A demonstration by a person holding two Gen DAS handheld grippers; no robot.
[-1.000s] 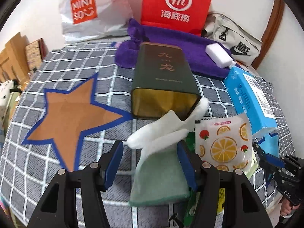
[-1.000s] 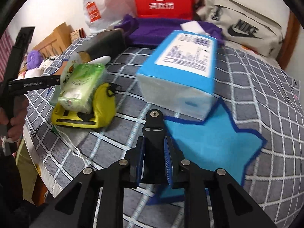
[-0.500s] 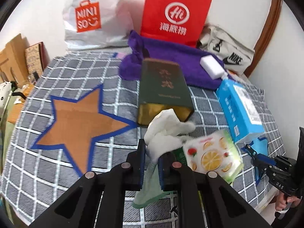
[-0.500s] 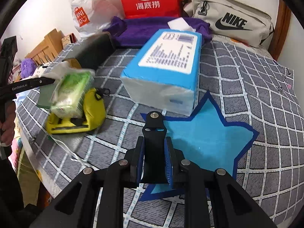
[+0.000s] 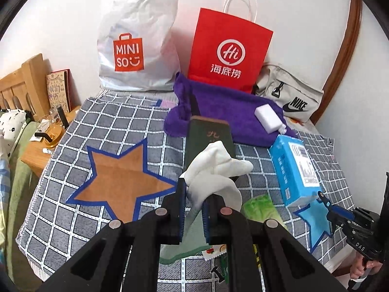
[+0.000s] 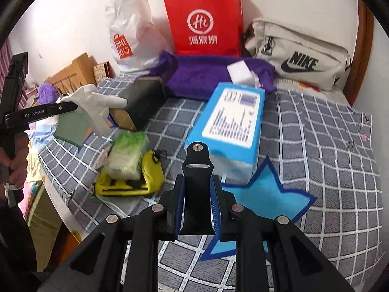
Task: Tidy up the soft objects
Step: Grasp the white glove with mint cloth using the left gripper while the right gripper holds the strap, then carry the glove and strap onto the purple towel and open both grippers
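Left wrist view: the left claw (image 5: 193, 209) is clamped on one white cloth (image 5: 214, 175) with one green cloth (image 5: 187, 241) hanging, above the checked bed cover (image 5: 116, 126) near one brown star (image 5: 121, 182).

Right wrist view: the right claw (image 6: 195, 209) is closed on one black strap piece (image 6: 197, 194), over one blue star (image 6: 265, 194); one blue tissue pack (image 6: 233, 121) lies beyond.

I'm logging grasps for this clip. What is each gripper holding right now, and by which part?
The left gripper pinches the white cloth at its bunched middle, ends flopping free. The right gripper is shut on a black strap-like piece, gripped at its lower part.
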